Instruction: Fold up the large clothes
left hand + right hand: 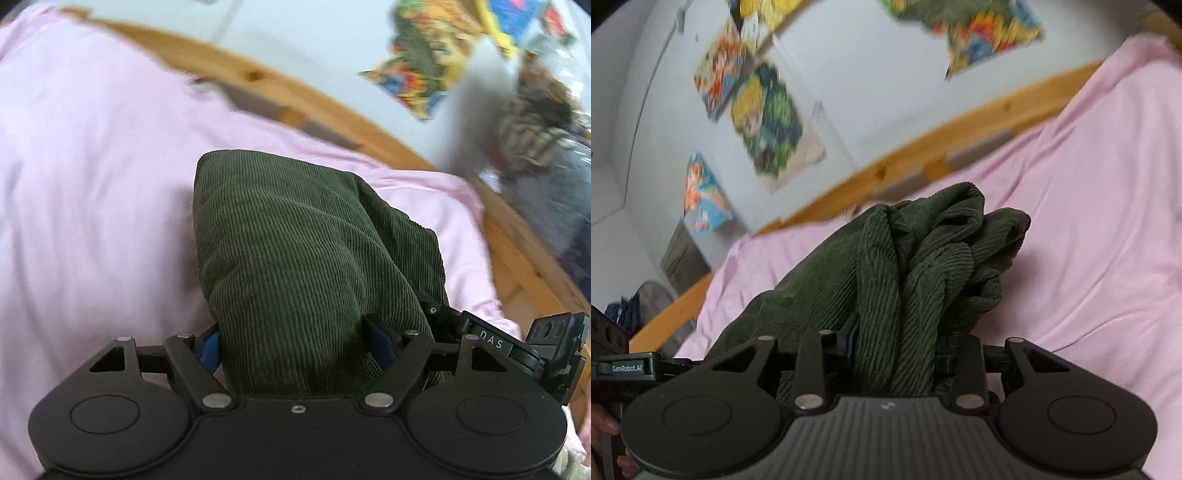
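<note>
The left gripper (291, 343) has its jaws fairly wide yet clamped on a thick, smooth fold of the green corduroy garment (288, 251), which fills the left wrist view from centre toward 12 o'clock over the pink bedsheet (92, 184). The wooden bed rail (258, 85) runs from 11 toward 4 o'clock. The right gripper (894, 350), jaws about a third open, pinches a bunched, gathered wad of the same cloth, rising toward 12 o'clock. Holding it at two points probably lets the person lift and spread it flat before folding. Posters (764, 122) hang at 10 o'clock.
</note>
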A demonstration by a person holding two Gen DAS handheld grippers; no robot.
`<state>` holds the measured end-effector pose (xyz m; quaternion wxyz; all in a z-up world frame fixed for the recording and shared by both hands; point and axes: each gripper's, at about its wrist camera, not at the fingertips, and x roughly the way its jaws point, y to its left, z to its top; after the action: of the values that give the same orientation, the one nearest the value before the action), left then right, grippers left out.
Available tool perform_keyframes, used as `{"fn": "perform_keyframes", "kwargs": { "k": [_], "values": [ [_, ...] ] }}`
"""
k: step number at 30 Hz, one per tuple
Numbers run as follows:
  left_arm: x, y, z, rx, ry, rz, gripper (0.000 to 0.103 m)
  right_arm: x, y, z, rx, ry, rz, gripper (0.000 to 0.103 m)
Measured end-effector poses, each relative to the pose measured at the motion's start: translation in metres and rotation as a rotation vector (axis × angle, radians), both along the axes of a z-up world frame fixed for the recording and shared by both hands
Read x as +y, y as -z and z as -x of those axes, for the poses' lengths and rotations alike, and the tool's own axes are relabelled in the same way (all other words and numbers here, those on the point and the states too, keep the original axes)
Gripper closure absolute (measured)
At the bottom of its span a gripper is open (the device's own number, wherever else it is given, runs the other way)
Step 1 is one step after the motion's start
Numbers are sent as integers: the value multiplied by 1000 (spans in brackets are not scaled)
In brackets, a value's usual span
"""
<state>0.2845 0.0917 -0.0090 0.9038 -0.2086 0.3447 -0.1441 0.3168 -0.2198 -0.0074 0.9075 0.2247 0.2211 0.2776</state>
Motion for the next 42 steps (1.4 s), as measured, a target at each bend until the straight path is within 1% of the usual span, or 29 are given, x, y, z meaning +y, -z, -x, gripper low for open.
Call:
{"fn": "perform_keyframes", "kwargs": {
  "k": [1,2,3,5,7,8,9,10,11,12,14,15,18,21,24,27,30,33,36,39,42],
  "values": [
    [5,8,-1,29,-17,1,25,6,8,-6,26,-16,14,64],
    [8,17,-2,55,-22,2,25,11,15,-9,49,-19,31,60],
    [9,24,-1,56,-13,0,23,13,22,-11,62,-10,53,53],
    [3,25,5,21,-3,-34,20,9,29,-8,69,2,59,46],
    [-3,22,4,20,-8,-58,17,0,32,-6,78,23,43,39],
    [-5,21,3,25,-12,-64,16,-2,31,-6,81,37,45,34],
    [-7,19,1,31,-19,-70,15,-5,29,-4,83,49,47,32],
    [-8,17,1,38,-30,-77,13,-6,27,-3,83,59,51,31],
    [-10,15,2,43,-43,-91,12,-9,26,2,79,65,58,28],
    [-11,12,5,44,-60,-110,12,-8,22,6,71,76,70,23],
    [-14,5,16,38,-104,-147,8,-7,14,16,43,92,99,16],
    [-17,0,22,30,-127,-161,6,-8,9,23,29,102,120,15],
    [-25,-18,44,-22,-157,-176,3,-4,-8,50,-17,131,189,9],
    [-37,-39,74,-87,-170,-220,1,-5,-28,82,-76,139,222,4],
    [-49,-57,109,-140,-160,-265,1,-3,-50,115,-145,149,253,0],
    [-55,-74,143,-175,-165,-299,1,-3,-73,155,-227,168,286,0],
    [-54,-85,174,-180,-193,-295,1,-4,-91,191,-286,190,294,0],
    [-53,-91,200,-182,-196,-278,1,-7,-99,223,-315,216,288,0],
    [-51,-92,224,-191,-203,-297,1,-6,-102,250,-333,221,303,0],
    [-49,-87,245,-195,-230,-323,1,-3,-102,272,-330,226,323,0],
    [-44,-78,258,-189,-264,-326,1,2,-99,291,-326,223,331,0]
  ]
}}
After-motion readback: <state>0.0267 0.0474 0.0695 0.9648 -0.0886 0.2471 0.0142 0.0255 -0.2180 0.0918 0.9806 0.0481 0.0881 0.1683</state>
